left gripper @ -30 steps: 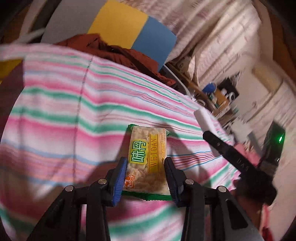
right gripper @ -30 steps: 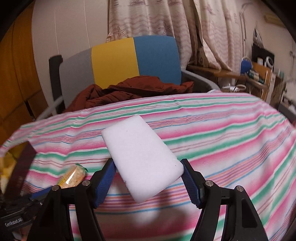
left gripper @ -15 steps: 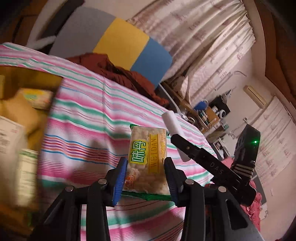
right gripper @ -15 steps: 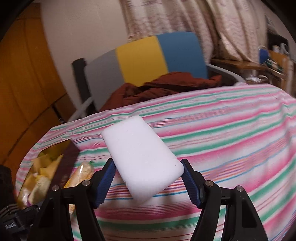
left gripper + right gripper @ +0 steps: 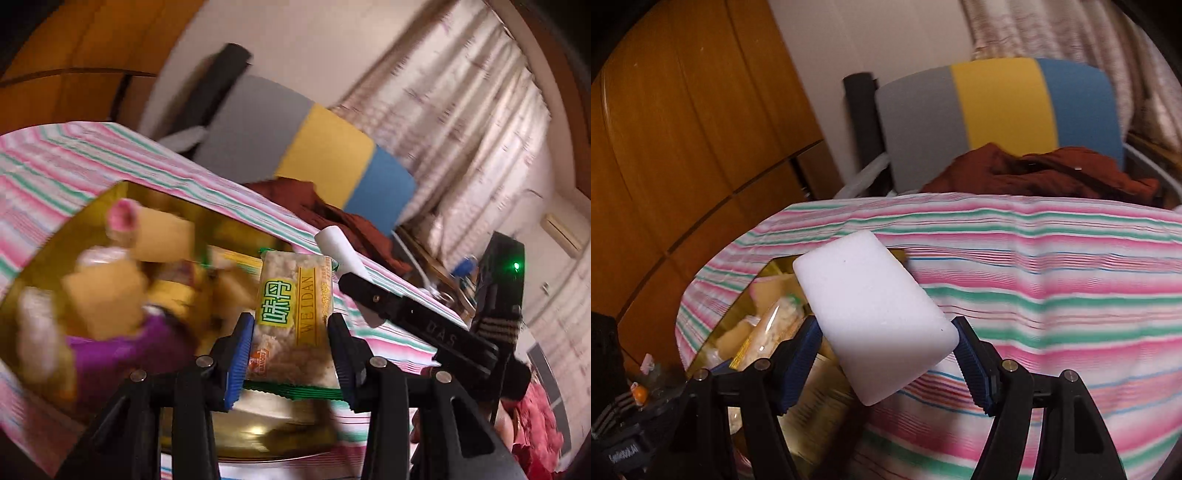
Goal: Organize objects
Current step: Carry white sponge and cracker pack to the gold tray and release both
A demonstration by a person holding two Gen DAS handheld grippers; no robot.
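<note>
The left gripper (image 5: 291, 345) clamps a Weidan snack packet (image 5: 293, 314) upright, hovering above the near edge of the gold tin (image 5: 110, 195) of snacks ahead and to its left; judged step: stowing, so next lower and release inside. The right gripper (image 5: 886, 360) grips a white sponge block (image 5: 873, 321), tin (image 5: 764, 267) to its left
</note>
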